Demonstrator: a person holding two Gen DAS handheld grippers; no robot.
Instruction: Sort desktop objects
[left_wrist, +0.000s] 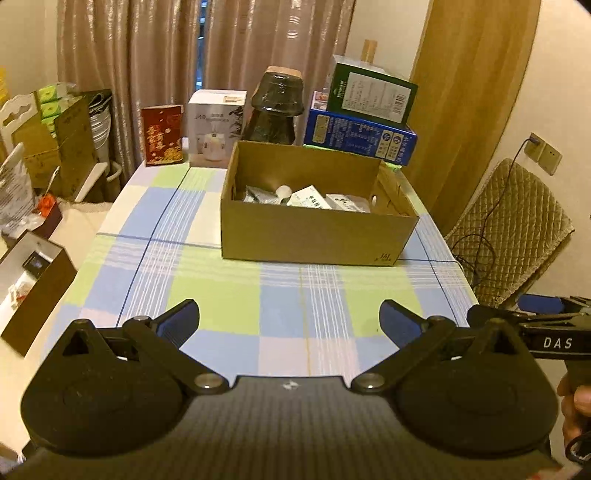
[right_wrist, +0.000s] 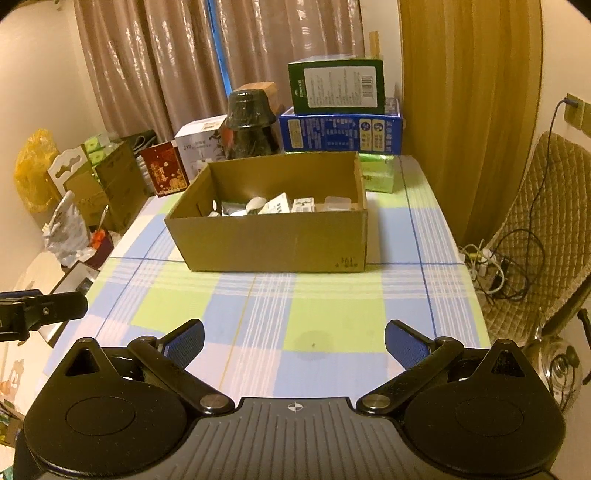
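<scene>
An open cardboard box (left_wrist: 314, 236) stands on the checked tablecloth (left_wrist: 221, 295); it also shows in the right wrist view (right_wrist: 273, 243). Inside it lie several small white packets and boxes (left_wrist: 310, 197), also visible in the right wrist view (right_wrist: 280, 205). My left gripper (left_wrist: 290, 321) is open and empty above the near part of the table, well short of the box. My right gripper (right_wrist: 294, 341) is open and empty too, level with it. The right gripper shows at the right edge of the left wrist view (left_wrist: 546, 332).
Behind the box stand a red carton (left_wrist: 162, 134), a white appliance box (left_wrist: 216, 129), a dark wrapped pot (left_wrist: 275, 110), and stacked blue (left_wrist: 360, 136) and green (left_wrist: 373, 92) boxes. A padded chair (right_wrist: 543, 236) with cables is at the right. Cartons and bags (left_wrist: 55, 147) clutter the left.
</scene>
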